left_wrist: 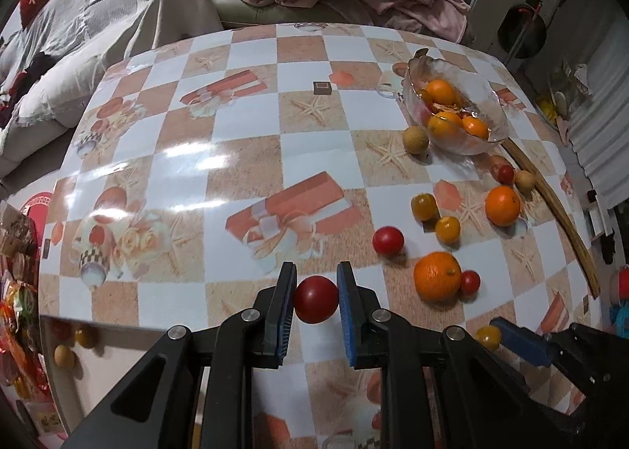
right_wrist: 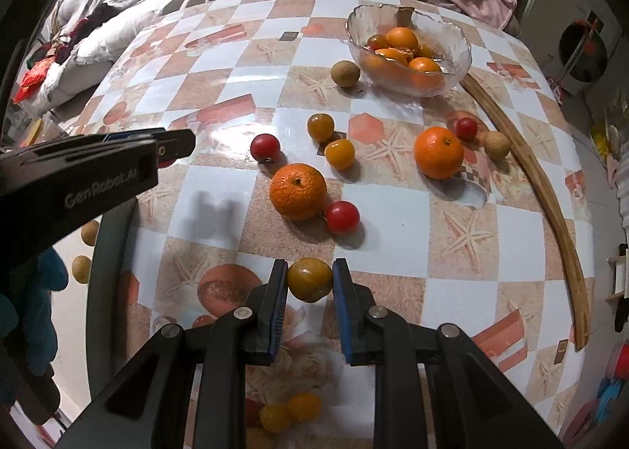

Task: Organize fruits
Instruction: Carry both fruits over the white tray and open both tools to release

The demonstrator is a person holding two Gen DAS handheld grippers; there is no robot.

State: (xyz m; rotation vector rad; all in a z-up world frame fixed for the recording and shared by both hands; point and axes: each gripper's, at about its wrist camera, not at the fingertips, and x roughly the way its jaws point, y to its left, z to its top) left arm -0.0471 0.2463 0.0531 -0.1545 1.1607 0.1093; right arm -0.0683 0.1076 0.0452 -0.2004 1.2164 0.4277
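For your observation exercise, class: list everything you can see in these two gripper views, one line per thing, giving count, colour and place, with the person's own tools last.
table: one, orange and white checked cover, fills both views
glass bowl: one, clear, far right, holds oranges and small tomatoes
loose oranges: two, orange, mid table
red tomatoes: three loose, red, among the oranges
yellow tomatoes: two loose, amber, mid table
longans: two, tan, one by the bowl, one by the stick
wooden stick: one, brown, curved, along the right edge
left gripper: black, blue pads, shut on a red tomato
right gripper: same, shut on a yellow tomato
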